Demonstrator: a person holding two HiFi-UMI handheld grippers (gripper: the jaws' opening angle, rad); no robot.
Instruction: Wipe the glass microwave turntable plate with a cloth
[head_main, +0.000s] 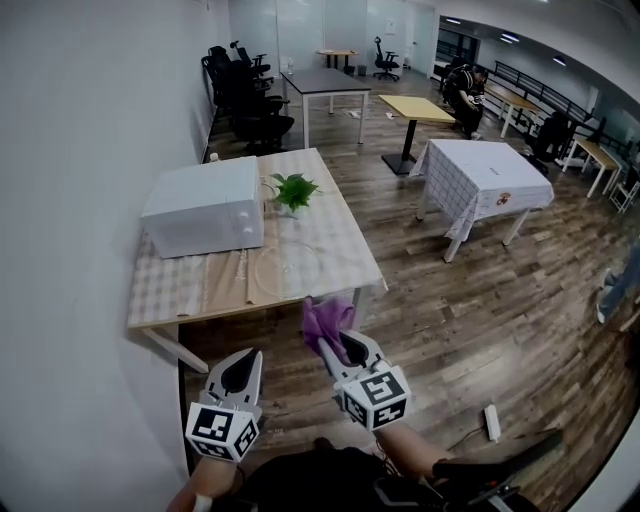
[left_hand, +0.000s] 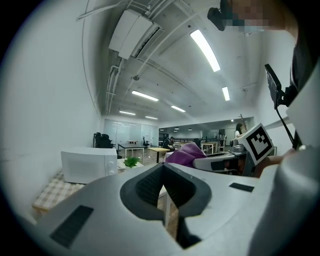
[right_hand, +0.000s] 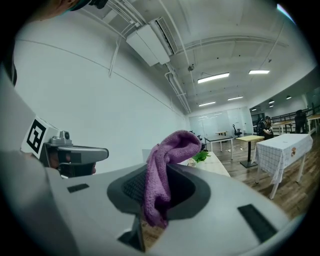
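Head view: a clear, round glass plate (head_main: 288, 268) lies flat on the near right part of a table (head_main: 160, 292) covered in a pale checked cloth. A boxy white microwave (head_main: 205, 206) stands at the table's left, with a small leafy plant (head_main: 292, 190) just to its right. Dark wood planks make up the floor (head_main: 480, 320) of the open office. The left gripper (head_main: 240, 368) and the right gripper (head_main: 336, 346) hang nearer than the table edge, apart from the plate. A fuzzy purple cloth (head_main: 327, 318) sticks out of the right one.

Left gripper view: the left gripper's (left_hand: 163, 175) ribbed dark jaws are together with nothing between them. The microwave (left_hand: 89, 164) sits far left.

Right gripper view: the right gripper (right_hand: 156, 192) is clamped on the cloth (right_hand: 162, 170), whose soft fold droops over the jaws.
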